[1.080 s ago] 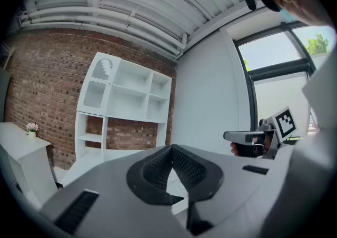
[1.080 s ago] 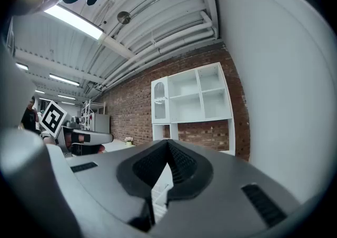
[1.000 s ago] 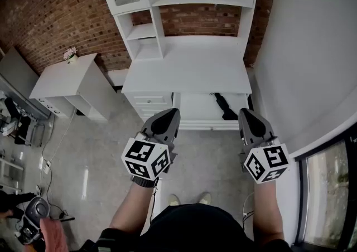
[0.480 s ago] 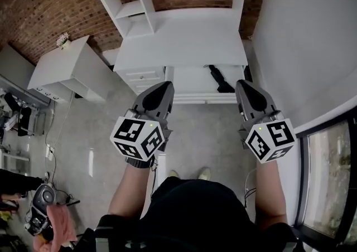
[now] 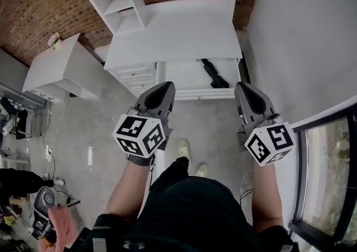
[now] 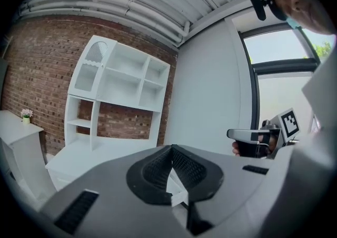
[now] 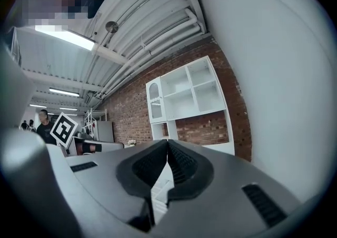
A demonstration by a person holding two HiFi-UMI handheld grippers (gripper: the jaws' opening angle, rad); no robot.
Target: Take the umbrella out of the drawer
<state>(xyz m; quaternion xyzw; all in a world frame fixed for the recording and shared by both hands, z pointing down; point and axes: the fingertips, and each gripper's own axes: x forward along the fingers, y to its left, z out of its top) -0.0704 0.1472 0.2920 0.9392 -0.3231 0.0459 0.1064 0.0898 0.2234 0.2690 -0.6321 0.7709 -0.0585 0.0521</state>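
The black umbrella [image 5: 211, 73] is lying in the open drawer [image 5: 178, 75] under the white worktop [image 5: 173, 33], well apart from me, so I am holding the left hand-held gripper [image 5: 165, 86] and right hand-held gripper [image 5: 244, 86] pinched closed, both empty.

In my head view the umbrella [image 5: 211, 74] is too small to tell handle from tip; its far end meets the surface [image 5: 173, 33] edge and I cannot tell if it ends there. The shelf unit [image 5: 127, 19] runs off the top edge. The left claw [image 6: 171, 147] and right claw [image 7: 168, 141] block the drawer [image 5: 181, 75] in their own views.
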